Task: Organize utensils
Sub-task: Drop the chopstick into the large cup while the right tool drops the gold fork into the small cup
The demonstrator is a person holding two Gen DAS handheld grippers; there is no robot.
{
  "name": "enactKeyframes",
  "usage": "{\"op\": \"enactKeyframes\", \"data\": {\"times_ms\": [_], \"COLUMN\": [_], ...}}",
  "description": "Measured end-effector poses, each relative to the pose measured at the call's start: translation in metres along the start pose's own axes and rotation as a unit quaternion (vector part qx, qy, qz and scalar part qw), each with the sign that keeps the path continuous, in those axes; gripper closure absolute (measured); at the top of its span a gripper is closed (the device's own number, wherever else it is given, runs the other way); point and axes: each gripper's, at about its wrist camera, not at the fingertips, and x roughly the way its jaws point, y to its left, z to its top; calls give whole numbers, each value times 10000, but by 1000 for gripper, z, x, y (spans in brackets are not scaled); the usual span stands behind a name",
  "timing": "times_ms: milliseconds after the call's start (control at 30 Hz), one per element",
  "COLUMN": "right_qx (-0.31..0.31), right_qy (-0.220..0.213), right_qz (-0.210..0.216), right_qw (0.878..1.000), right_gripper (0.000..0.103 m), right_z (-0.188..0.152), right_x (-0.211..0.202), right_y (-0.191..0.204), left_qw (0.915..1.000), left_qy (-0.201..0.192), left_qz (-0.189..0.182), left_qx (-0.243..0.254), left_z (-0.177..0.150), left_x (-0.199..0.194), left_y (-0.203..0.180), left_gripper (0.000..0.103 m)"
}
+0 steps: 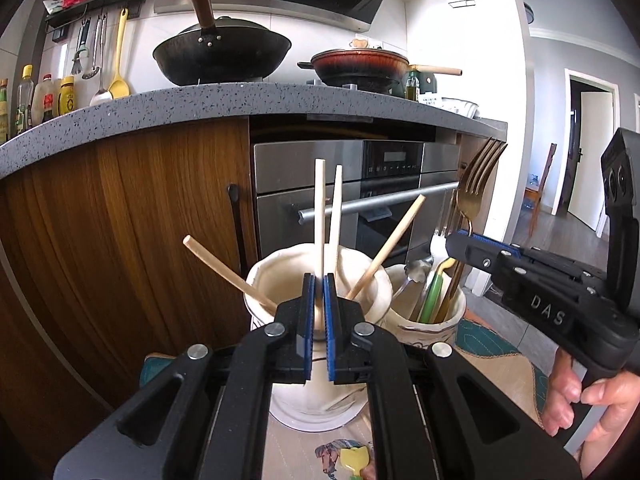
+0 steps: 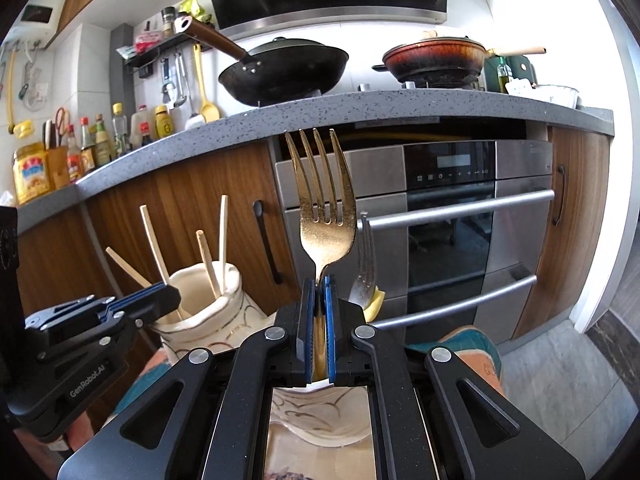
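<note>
Brightness: both views were well lit by daylight.
Source: light came from the right, where the white wall (image 1: 516, 92) was blown out.
Glare: sheen lay on the oven door (image 2: 448, 248).
Distortion: fisheye bent the worktop (image 1: 240, 100) edge; corners were black.
Focus: sharp throughout.

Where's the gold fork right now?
Right-wrist view, centre: the gold fork stands tines-up, clamped in the right gripper above the right-hand holder.

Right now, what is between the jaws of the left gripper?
One chopstick, standing upright over the cream holder; the left wrist view shows it.
</note>
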Motion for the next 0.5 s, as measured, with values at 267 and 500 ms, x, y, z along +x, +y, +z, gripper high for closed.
{"op": "enactKeyframes", "data": {"times_ms": [267, 500], "right_qx": [208, 278], "right_qy": [39, 76], "right_qz": [-130, -155], "right_qw": [9997, 9995], "right_gripper": [96, 80], "right_z": [1, -1], "right_x": [1, 4], "right_y": [-12, -15], "left_qw": [10000, 9999], "left_qy": [5, -93], "left_qz": [-10, 18], "left_qx": [-5, -45], "left_z": [1, 2], "left_x": [-2, -8], "left_y": [-2, 0], "left_gripper": [75, 57]}}
